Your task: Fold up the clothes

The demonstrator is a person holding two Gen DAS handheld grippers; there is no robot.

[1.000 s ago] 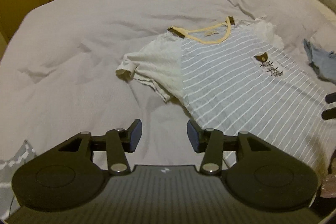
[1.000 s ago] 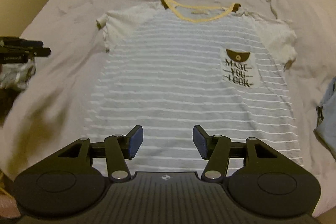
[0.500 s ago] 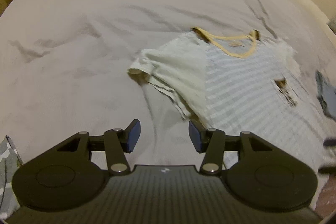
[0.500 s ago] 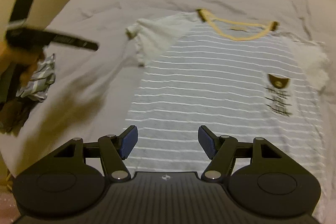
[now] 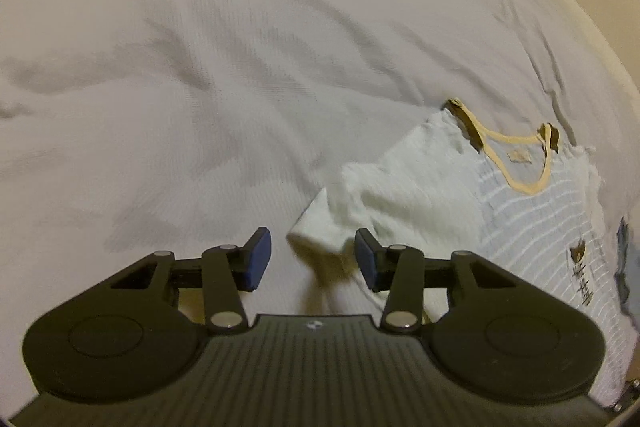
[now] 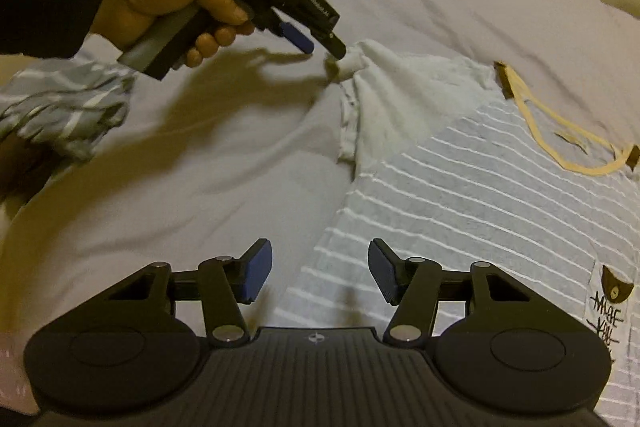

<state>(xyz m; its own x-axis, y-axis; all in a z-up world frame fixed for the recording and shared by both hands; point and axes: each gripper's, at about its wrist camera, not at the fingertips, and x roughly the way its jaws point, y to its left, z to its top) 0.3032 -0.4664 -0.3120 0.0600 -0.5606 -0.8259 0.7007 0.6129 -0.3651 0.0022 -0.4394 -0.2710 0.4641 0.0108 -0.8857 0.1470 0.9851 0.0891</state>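
On the bed (image 5: 200,67) our shirt (image 6: 460,195) lies flat; both jaws stand apart, left gripper (image 5: 312,259) straddling the sleeve (image 5: 320,231), right gripper (image 6: 320,271) at the side edge. Closing shallow, we risk pinching the bedcover too.

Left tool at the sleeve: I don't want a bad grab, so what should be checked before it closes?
1. Left tool open: ok, pads apart.
2. Sleeve cuff between the pads: ok in the left view; depth cannot tell.
3. Only the sleeve caught, not the bedcover: cannot tell.
4. Right tool open at the shirt side edge: ok, holding nothing.
5. Shirt flat, front up: ok, collar and pocket print show.
6. Other clothes clear of the fold: ok, off to the side.
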